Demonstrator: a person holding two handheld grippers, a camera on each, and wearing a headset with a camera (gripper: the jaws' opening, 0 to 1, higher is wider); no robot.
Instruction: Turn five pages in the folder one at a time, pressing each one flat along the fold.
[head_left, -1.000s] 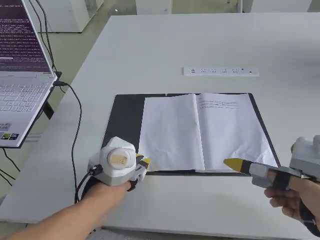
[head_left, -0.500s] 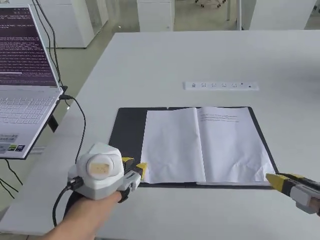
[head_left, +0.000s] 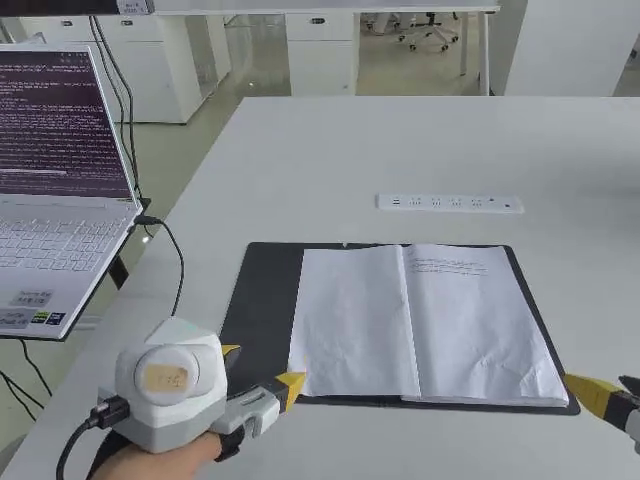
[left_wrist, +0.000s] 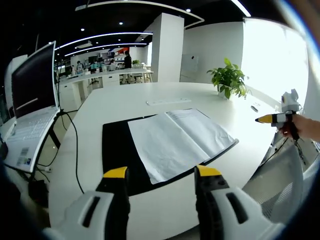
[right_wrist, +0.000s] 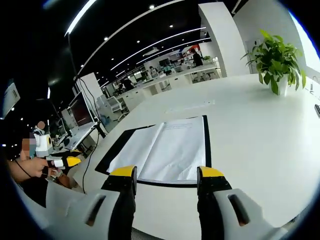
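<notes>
**Both claws open and empty, standing off the open folder; no page in hand.**

The folder (head_left: 262, 300) lies open and flat on the table (head_left: 330, 150), with its white pages (head_left: 350, 320) spread to either side of the fold (head_left: 411, 320). The left claw (head_left: 262, 366) hovers just off the near left corner, jaws wide apart and holding nothing. The right claw (right_wrist: 167, 172) sits off the near right corner, likewise wide open and empty. Risk: the sheets lie stacked close at their edges, so a pinch at a corner may lift two at once or crease the paper. A press started away from the fold may leave the page bowed. The head view shows the laptop (head_left: 60, 180) and power strip (head_left: 450, 203), but the right claw's opening cannot be judged there. The gripper views show each claw's jaw spacing and add a potted plant (right_wrist: 277, 62).
</notes>
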